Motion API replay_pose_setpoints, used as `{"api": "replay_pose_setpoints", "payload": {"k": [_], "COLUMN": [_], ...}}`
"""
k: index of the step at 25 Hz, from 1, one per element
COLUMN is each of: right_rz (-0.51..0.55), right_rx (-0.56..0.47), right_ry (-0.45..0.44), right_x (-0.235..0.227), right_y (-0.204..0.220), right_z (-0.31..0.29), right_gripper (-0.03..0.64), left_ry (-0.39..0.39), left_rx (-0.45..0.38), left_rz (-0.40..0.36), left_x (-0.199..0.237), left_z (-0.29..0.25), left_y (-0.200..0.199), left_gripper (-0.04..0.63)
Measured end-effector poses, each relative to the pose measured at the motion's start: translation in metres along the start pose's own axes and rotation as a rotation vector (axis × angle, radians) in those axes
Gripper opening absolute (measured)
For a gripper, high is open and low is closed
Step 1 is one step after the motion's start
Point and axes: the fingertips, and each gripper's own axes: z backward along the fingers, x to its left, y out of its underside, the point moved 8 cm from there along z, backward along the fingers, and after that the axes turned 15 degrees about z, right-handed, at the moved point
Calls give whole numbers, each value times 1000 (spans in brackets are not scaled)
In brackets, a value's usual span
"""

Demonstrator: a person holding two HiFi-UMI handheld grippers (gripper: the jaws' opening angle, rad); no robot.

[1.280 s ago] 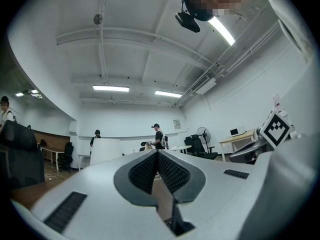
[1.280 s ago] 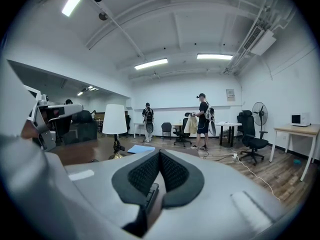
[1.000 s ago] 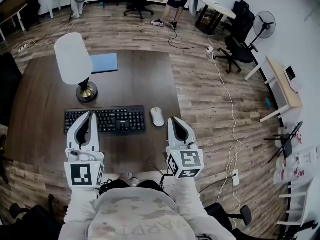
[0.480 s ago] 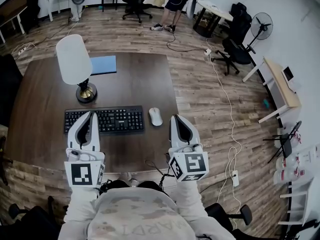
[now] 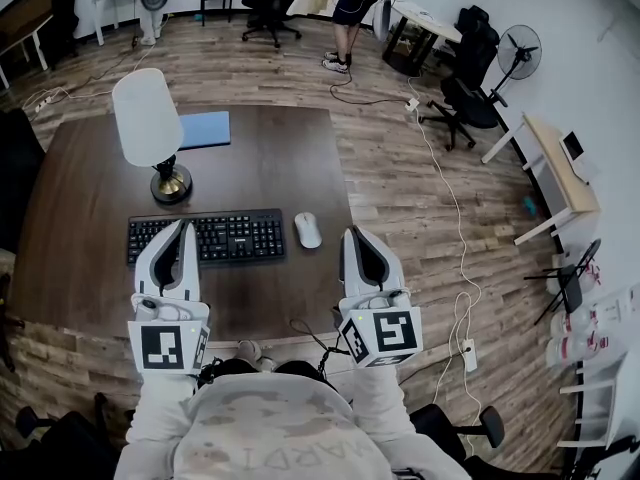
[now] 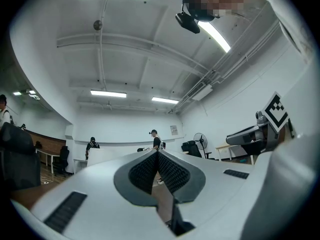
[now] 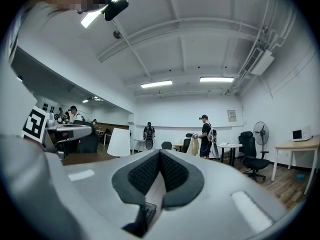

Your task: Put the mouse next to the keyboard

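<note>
The right gripper, closed and empty like the left gripper, has been lifted; the mouse beside the keyboard is judged placed.

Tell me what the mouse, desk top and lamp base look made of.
Mouse: white, smooth, even sheen, probably plastic. Desk top: dark brown, matte, faint grain, wood or wood-look laminate. Lamp base: black foot under a shiny gold collar, likely metal.
</note>
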Motion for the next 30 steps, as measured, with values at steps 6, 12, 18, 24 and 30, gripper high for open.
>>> {"api": "replay_pose_setpoints", "payload": {"k": [6,12,18,24,30], "right_rz": [13,25,24,21,19], "right_rx": [-26,-44,-59,-61,-66], "right_ry": [8,9,19,28,35], "right_x": [-1,0,-4,-6,-6], "right_y": [-8,-12,-14,-15,-15], "right_z": [11,21,29,35,41], "right_gripper": [9,9,9,9,9], "left_ry": [8,7,6,10,9], "left_rx": [-9,-12,-16,-15,-18], "left_rz": [1,2,9,10,7], "left_x": [-6,-10,-14,-18,-20], "left_z": [5,12,15,17,23], "left_y": [-3,-3,-2,-2,-3], "left_gripper": [6,6,6,6,6]}}
